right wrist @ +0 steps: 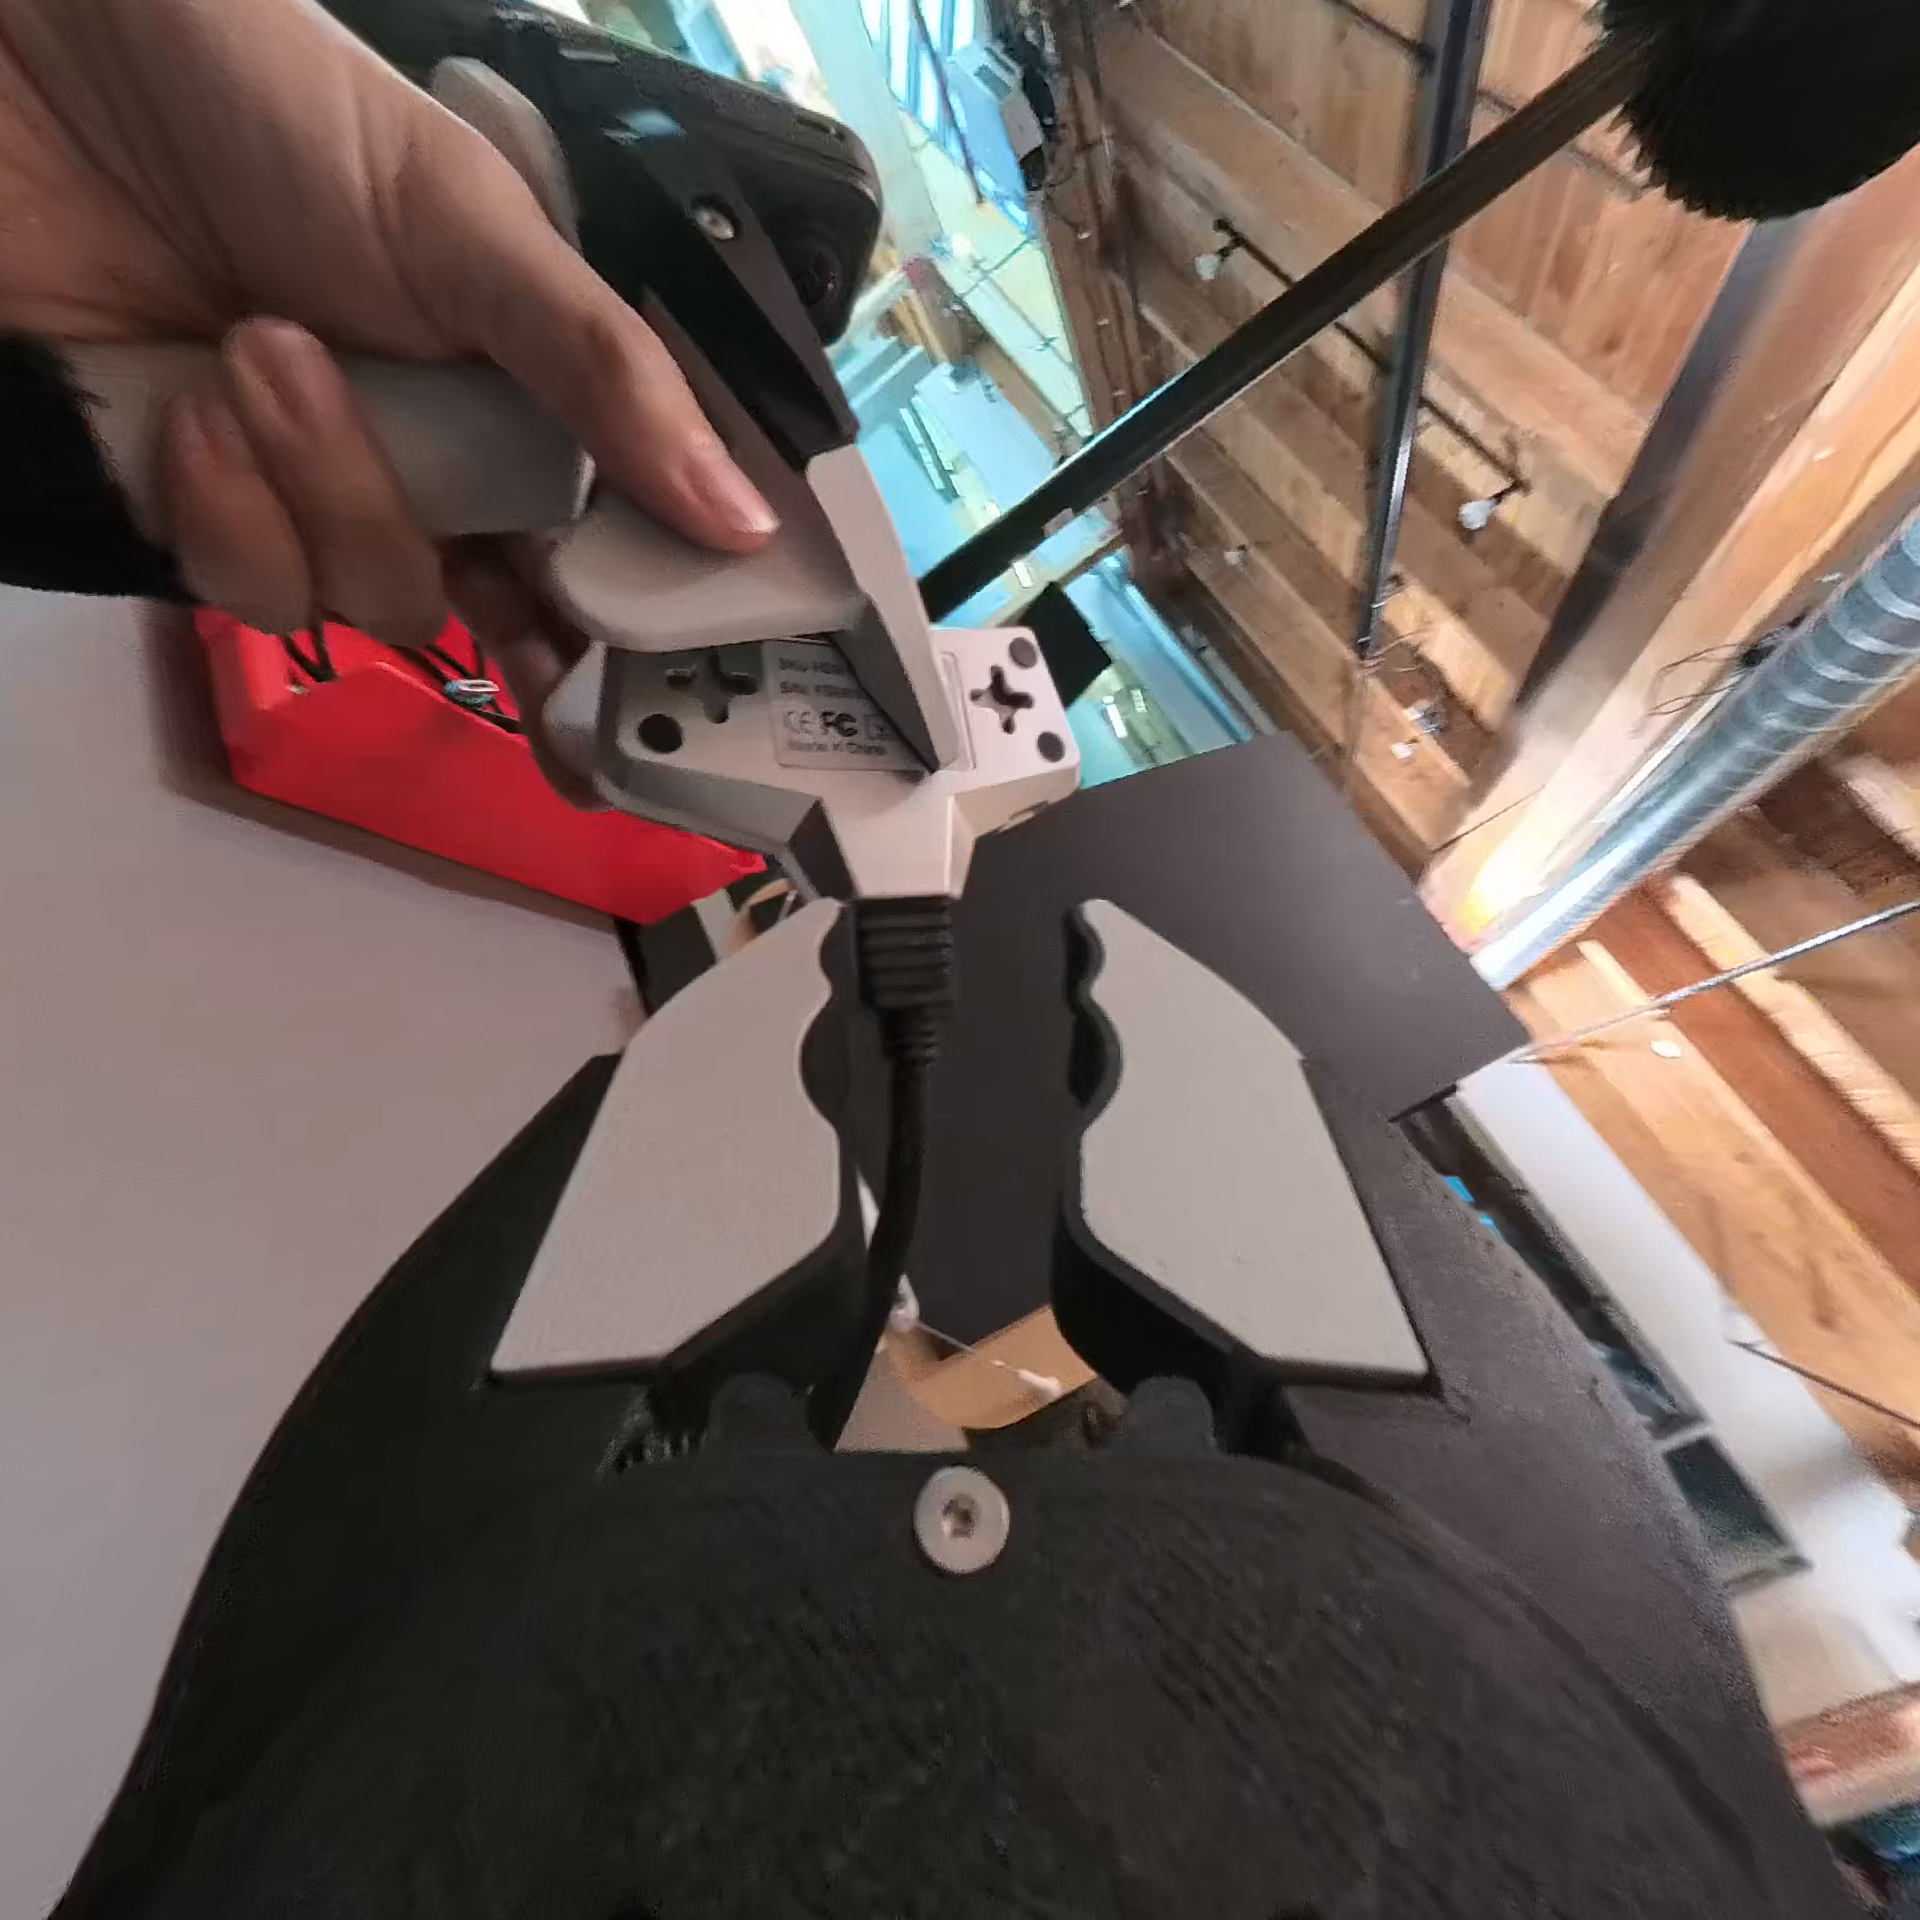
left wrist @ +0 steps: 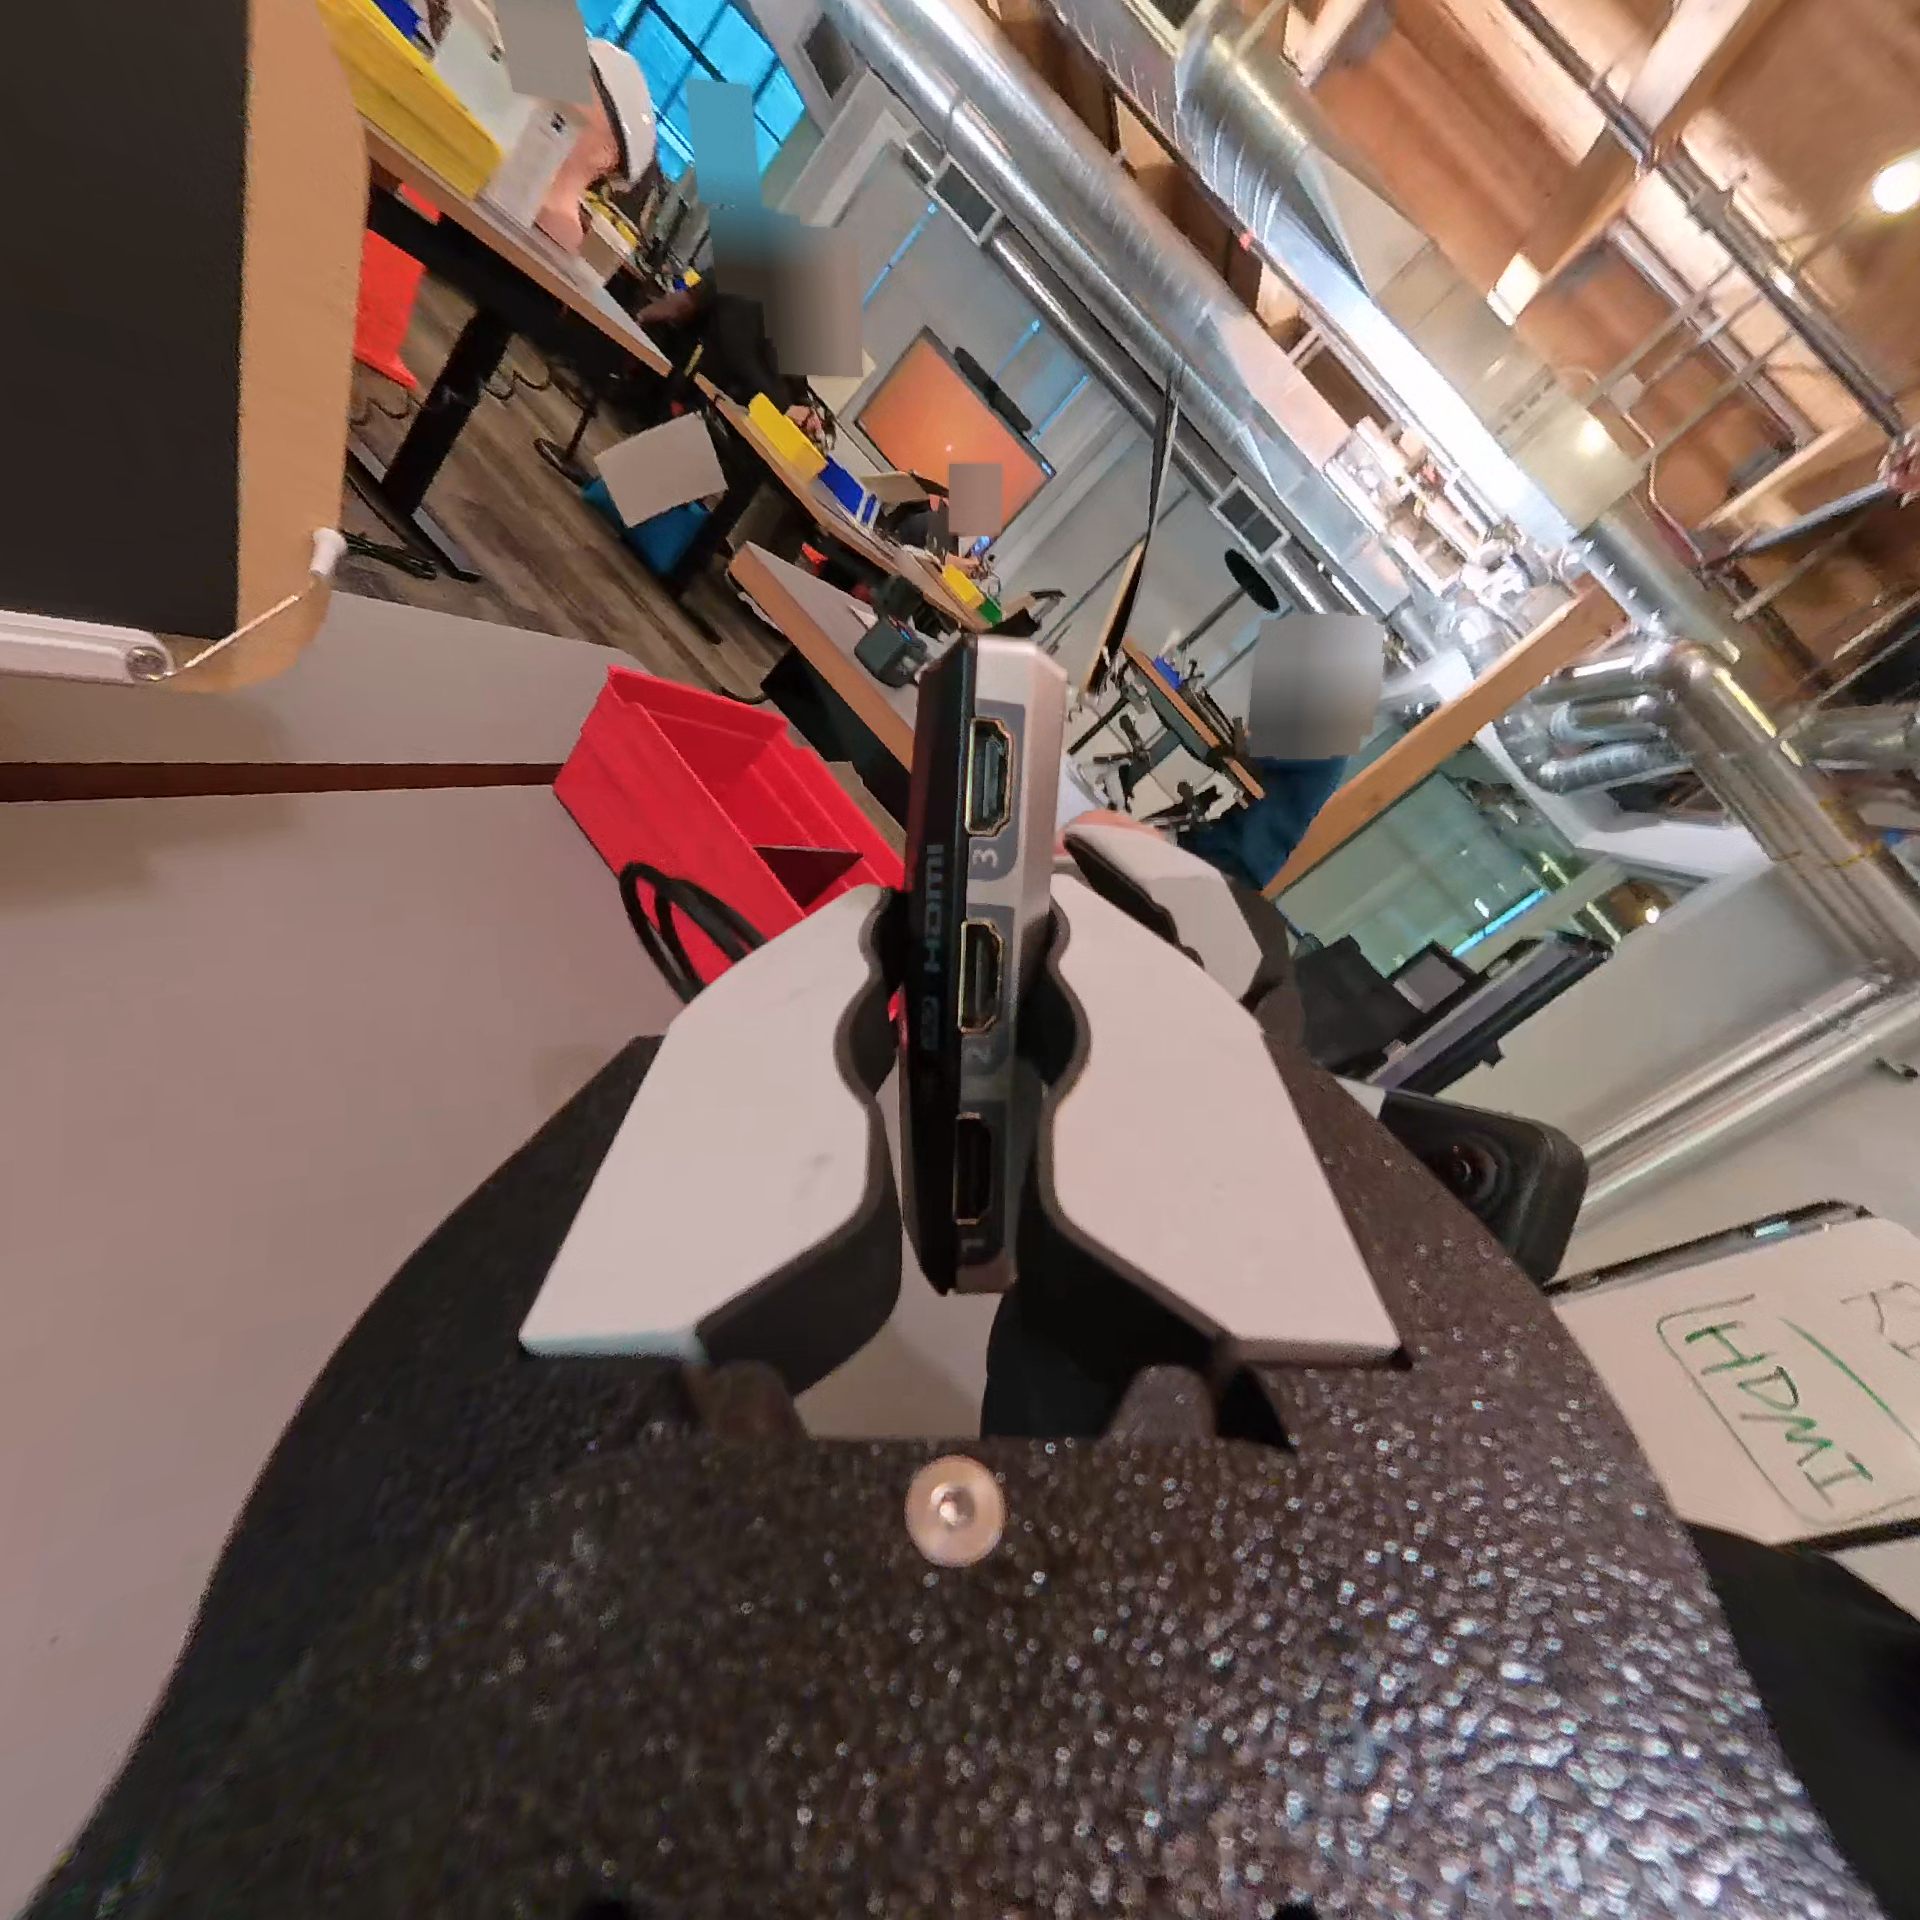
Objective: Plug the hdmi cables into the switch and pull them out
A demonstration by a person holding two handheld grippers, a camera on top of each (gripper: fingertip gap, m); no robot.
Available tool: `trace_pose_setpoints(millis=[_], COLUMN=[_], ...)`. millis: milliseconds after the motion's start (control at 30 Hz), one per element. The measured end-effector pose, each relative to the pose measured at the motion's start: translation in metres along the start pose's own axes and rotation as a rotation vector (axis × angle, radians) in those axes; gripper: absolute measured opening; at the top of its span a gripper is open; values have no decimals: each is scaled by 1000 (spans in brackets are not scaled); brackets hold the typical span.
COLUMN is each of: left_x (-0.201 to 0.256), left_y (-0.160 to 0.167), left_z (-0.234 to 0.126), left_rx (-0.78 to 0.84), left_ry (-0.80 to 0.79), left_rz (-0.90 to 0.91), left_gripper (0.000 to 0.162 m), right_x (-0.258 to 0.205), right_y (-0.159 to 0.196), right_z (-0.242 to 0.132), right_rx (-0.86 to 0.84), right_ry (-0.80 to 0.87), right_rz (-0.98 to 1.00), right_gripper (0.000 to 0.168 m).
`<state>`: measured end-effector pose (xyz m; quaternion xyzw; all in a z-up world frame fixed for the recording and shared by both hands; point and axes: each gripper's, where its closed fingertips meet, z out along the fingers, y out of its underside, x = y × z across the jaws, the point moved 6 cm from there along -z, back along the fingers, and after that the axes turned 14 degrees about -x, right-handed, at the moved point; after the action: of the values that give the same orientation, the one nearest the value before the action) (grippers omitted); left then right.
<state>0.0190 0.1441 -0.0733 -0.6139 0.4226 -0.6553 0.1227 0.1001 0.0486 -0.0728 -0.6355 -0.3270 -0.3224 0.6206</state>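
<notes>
Switch (left wrist: 971, 966) clamped upright in left tool (left wrist: 961, 935)

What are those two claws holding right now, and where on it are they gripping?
The left gripper clamps the HDMI switch across its flat faces, ports showing empty. The right gripper is open, holding nothing; a black cable plugged into the switch runs between its fingers.

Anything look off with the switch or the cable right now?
Nothing looks damaged. The left gripper clamps the switch on edge; its three side ports are empty. The black cable sits plugged in between the open right gripper.
</notes>
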Motion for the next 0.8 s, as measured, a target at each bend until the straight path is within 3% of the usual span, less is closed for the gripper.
trace_pose_setpoints(millis=[167,267,333,567,800], left_x=[5,11,11,6,-4], left_y=[-1,6,9,21,35], left_z=[2,11,14,18,21], left_rx=[17,-8,-12,-71,-73], left_ry=[92,137,172,231,258], left_rz=[-85,-114,-150,-180,-223], left_gripper=[22,23,23,23,28], right_x=[-6,-6,-5,-11,-19], right_y=[6,3,3,14,26], right_z=[-1,5,4,-1,-6], right_rx=[-17,32,27,107,48], right_ry=[-66,-52,-71,-298,-472], right_rz=[-31,-17,-29,130,157], right_gripper=[48,35,36,36,34])
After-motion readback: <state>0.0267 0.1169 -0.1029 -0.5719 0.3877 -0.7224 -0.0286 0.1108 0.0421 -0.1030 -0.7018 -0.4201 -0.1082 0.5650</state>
